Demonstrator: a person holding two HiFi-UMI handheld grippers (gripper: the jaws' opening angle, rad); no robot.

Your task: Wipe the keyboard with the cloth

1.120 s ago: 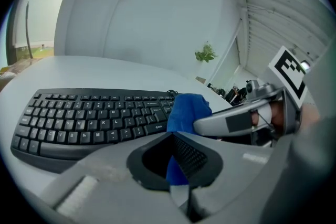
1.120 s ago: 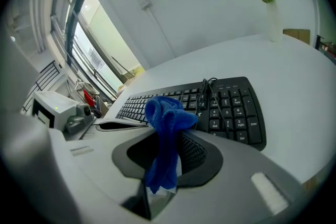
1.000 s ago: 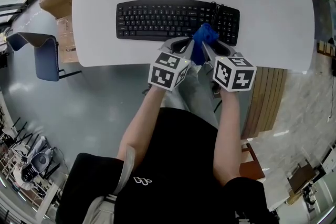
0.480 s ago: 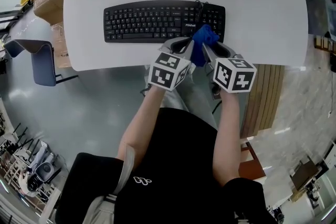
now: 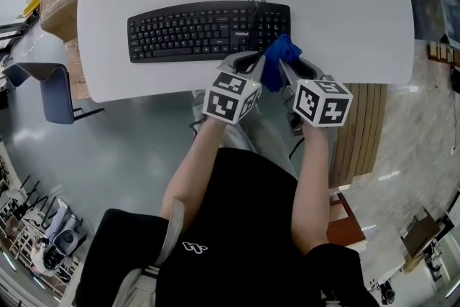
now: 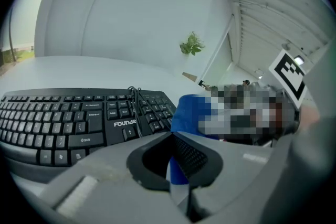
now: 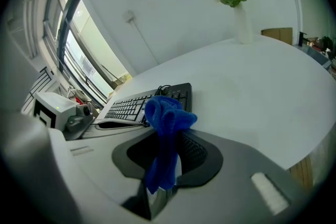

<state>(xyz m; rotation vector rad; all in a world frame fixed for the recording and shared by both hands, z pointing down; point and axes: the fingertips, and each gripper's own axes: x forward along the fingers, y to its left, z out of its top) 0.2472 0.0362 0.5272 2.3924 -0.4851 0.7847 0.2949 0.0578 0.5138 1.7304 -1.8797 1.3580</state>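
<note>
Mid-frame, the left gripper (image 5: 256, 65) and right gripper (image 5: 283, 68), jaws both closed on the crumpled blue cloth (image 5: 279, 52), hover by the black keyboard (image 5: 194, 31), wiping seemingly unstarted.

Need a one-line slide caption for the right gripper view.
Right tongs shut on a bunched blue cloth, with the black keyboard behind it on the white table.
</note>
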